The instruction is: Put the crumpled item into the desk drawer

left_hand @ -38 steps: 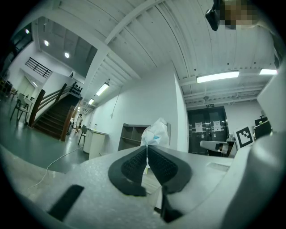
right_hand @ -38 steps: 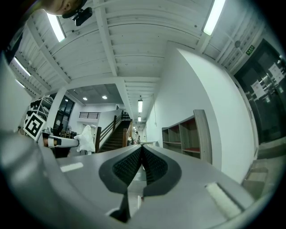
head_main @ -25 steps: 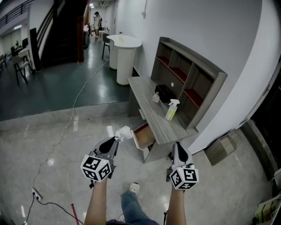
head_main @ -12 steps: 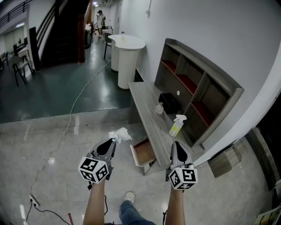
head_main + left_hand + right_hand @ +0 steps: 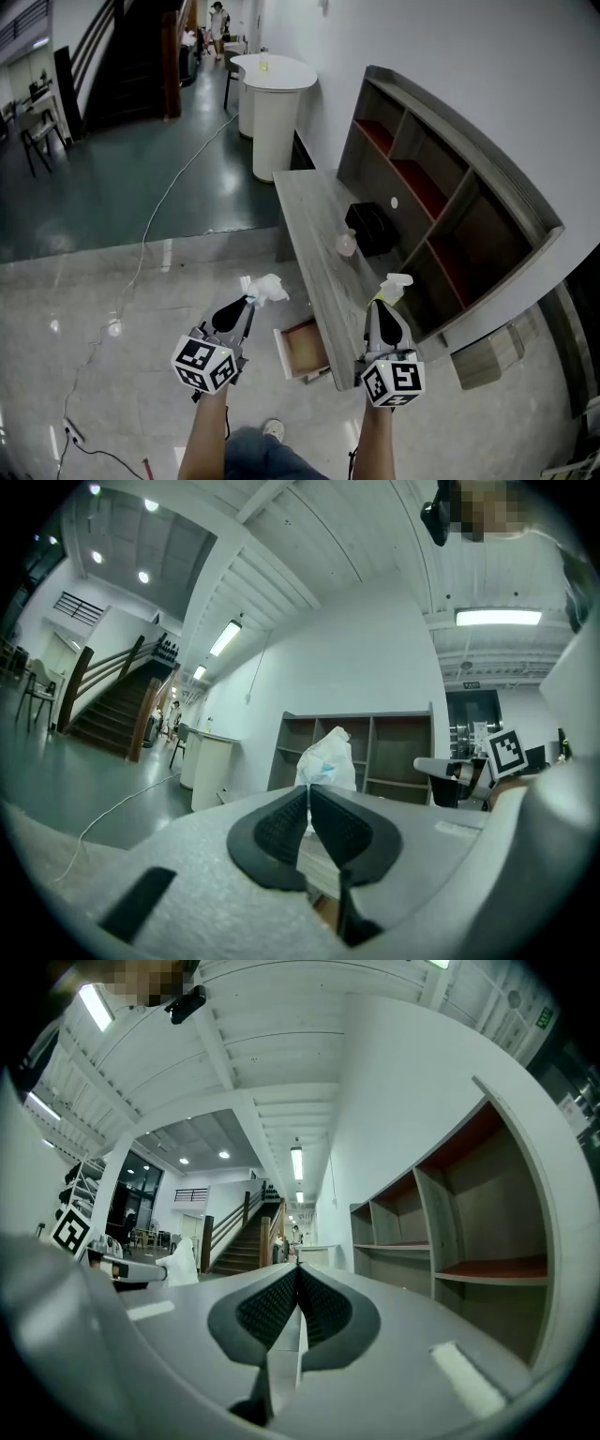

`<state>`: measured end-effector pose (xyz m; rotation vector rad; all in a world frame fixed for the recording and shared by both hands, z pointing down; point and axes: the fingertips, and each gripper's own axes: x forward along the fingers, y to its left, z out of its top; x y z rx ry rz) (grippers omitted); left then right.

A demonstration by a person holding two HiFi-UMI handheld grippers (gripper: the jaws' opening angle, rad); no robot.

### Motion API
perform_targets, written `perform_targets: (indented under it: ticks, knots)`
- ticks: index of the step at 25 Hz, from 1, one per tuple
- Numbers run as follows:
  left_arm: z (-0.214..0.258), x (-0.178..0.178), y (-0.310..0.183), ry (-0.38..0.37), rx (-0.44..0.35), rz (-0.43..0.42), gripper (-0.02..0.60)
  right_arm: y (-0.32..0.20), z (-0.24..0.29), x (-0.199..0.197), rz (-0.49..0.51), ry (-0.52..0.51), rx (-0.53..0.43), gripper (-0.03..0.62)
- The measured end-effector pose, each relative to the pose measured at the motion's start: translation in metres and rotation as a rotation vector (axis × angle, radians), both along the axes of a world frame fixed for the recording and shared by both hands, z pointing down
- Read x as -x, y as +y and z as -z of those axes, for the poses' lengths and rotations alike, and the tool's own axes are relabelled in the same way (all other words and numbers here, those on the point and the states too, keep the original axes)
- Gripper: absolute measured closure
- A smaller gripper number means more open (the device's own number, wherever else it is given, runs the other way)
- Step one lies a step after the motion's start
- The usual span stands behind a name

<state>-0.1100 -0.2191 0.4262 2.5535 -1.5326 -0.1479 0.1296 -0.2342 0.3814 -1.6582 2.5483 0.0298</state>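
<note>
Crumpled item (image 5: 265, 287), a white wad, is pinched at the tips of the left gripper (image 5: 246, 302). The jaws are nearly together on its lower edge and the wad pokes out toward 1 o'clock. The open desk drawer (image 5: 302, 349) lies about 4 o'clock from those tips, low between both grippers, pulled out of the desk (image 5: 314, 225) toward 9 o'clock. The left side carries the load and looks slightly nearer. Right gripper (image 5: 379, 307) has its jaws pressed together, empty, over the desk's front edge.
</note>
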Motion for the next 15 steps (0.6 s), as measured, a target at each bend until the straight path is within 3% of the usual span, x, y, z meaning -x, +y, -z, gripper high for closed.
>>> perform_targets:
  ticks: [8, 12, 15]
  knots:
    - [-0.05, -0.022, -0.056, -0.038, 0.107, -0.068, 0.565, -0.039, -0.026, 0.002, -0.006, -0.009, 0.051, 0.582]
    - [-0.107, -0.038, -0.08, -0.053, 0.196, -0.118, 0.565, -0.055, -0.056, 0.006, -0.006, 0.01, 0.092, 0.582]
    - [-0.17, -0.058, -0.082, -0.068, 0.312, -0.165, 0.565, -0.06, -0.093, 0.005, -0.007, 0.01, 0.162, 0.582]
